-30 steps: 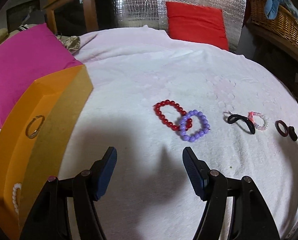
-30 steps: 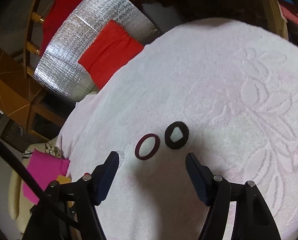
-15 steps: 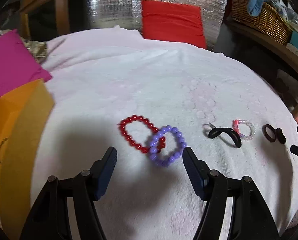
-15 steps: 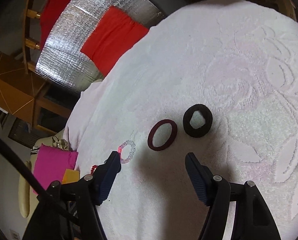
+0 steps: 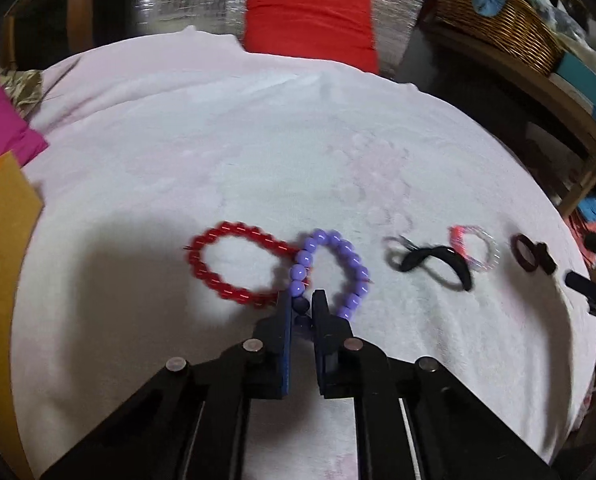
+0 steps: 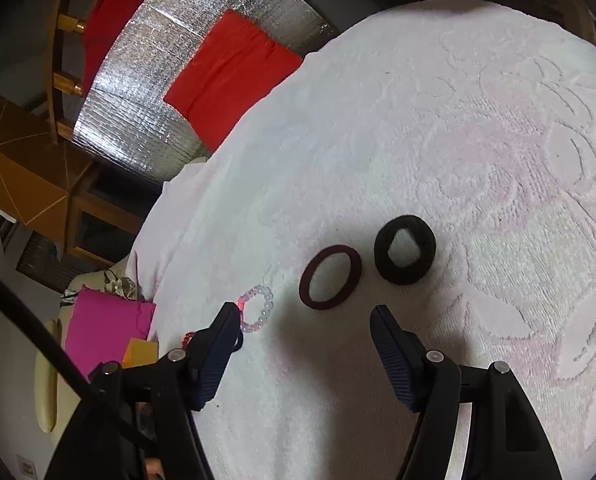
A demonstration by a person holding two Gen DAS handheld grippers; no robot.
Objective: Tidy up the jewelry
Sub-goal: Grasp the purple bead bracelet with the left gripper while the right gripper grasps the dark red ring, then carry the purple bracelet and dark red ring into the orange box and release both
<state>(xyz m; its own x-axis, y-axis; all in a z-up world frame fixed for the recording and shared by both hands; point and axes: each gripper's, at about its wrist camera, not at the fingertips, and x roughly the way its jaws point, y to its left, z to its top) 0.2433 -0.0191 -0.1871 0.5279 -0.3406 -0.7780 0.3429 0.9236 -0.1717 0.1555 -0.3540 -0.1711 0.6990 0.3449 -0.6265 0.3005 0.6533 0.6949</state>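
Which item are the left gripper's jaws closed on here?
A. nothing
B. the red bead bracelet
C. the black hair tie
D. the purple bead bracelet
D: the left gripper has its jaws pinched on the near beads of the purple bead bracelet, while the red bead bracelet lies just beside them, outside the jaws.

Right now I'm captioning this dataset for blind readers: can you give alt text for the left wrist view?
The left gripper has its jaws shut on the purple bead bracelet, which overlaps a red bead bracelet on a pale pink towel. To the right lie a black hair tie, a clear and pink bead ring and two dark hair ties.
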